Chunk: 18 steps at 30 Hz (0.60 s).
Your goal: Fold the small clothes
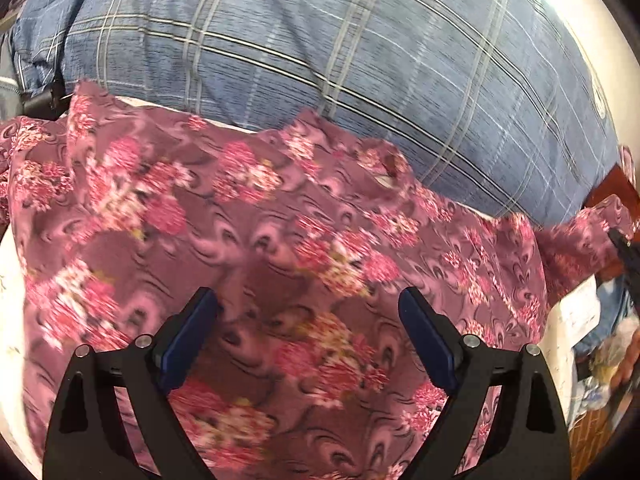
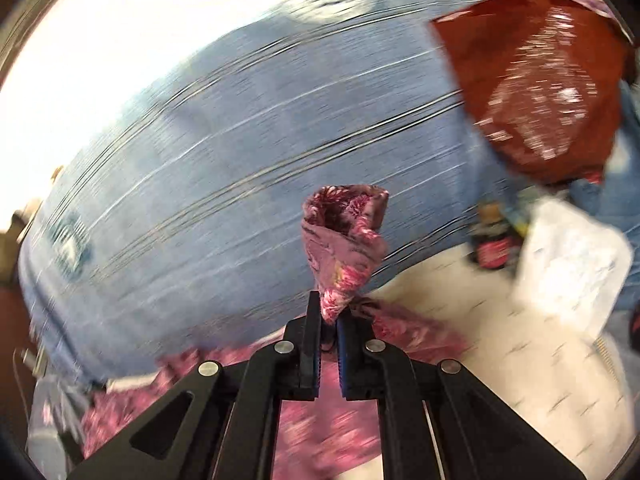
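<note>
A pink and maroon floral garment (image 1: 260, 232) lies spread on the white bed sheet (image 1: 12, 272), filling most of the left wrist view. My left gripper (image 1: 308, 304) is open just above its near part, holding nothing. My right gripper (image 2: 329, 312) is shut on a bunched corner of the floral garment (image 2: 344, 240), which sticks up from between the pads; the rest of the cloth trails below it. The right gripper's tip also shows at the right edge of the left wrist view (image 1: 624, 244), at the garment's far right corner.
A big blue plaid pillow (image 1: 340, 48) lies behind the garment, also in the right wrist view (image 2: 240, 152). A dark red cloth (image 2: 540, 96), a small dark bottle (image 2: 494, 240) and a white plastic bag (image 2: 572, 264) lie to the right on the sheet (image 2: 500, 360).
</note>
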### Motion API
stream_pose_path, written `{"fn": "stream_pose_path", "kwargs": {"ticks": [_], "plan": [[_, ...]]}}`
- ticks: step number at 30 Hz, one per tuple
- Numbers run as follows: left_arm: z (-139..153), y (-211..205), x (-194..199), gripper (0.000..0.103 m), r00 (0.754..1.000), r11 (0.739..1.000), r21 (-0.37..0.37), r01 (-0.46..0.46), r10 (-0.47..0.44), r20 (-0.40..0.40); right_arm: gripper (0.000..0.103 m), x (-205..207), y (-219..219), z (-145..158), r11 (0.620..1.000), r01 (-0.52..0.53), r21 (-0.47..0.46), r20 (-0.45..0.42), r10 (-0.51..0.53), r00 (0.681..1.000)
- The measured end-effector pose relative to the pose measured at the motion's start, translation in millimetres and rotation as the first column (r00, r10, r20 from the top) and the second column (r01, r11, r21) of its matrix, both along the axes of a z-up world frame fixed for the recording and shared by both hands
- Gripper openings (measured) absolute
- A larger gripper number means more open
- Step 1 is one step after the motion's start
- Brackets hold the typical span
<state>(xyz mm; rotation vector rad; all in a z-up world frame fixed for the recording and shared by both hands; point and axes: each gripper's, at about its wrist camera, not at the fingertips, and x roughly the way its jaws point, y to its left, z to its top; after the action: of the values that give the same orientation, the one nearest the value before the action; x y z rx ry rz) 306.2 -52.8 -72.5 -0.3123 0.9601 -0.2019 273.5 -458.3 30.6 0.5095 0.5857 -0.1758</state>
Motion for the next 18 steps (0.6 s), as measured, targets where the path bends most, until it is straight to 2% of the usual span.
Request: {"fn": "stream_pose_path", "kwargs": {"ticks": [2, 4, 8, 12, 14, 16, 18], "plan": [[5.7, 8.7, 2.2, 0.092, 1.000, 1.000, 0.016, -0.006, 0.006, 0.001, 0.006, 2.5, 37.9, -2.0, 0.997, -0.078, 0.016, -0.010, 0.079, 0.997], [16.4, 17.7, 0.8, 0.092, 0.999, 0.998, 0.059, -0.025, 0.023, 0.036, 0.006, 2.9, 80.0, -2.2, 0.988, -0.153, 0.030, -0.026, 0.154, 0.988], [39.4, 42.0, -4.7, 0.092, 0.991, 0.991, 0.100, -0.084, 0.073, 0.110, 0.006, 7.7, 167.3, -0.6, 0.945, -0.317, 0.085, -0.029, 0.321, 0.947], [61.3, 79.9, -9.9, 0.092, 0.970, 0.977, 0.098, -0.188, 0.169, 0.172, 0.006, 15.5, 258.0, -12.0, 0.865, -0.487, 0.121, -0.033, 0.494, 0.869], [69.1, 101.3, -12.7, 0.092, 0.956, 0.966, 0.095, -0.241, 0.219, 0.193, 0.007, 18.4, 289.3, -24.4, 0.832, -0.536, 0.145, -0.056, 0.548, 0.835], [72.4, 119.3, -13.3, 0.092, 0.942, 0.954, 0.074, -0.289, 0.270, 0.197, 0.015, 22.6, 318.2, -48.1, 0.795, -0.577, 0.184, -0.110, 0.600, 0.792], [71.3, 129.9, -13.1, 0.092, 0.939, 0.952, 0.052, -0.303, 0.289, 0.185, 0.020, 23.3, 338.6, -76.0, 0.763, -0.603, 0.233, -0.206, 0.644, 0.737]]}}
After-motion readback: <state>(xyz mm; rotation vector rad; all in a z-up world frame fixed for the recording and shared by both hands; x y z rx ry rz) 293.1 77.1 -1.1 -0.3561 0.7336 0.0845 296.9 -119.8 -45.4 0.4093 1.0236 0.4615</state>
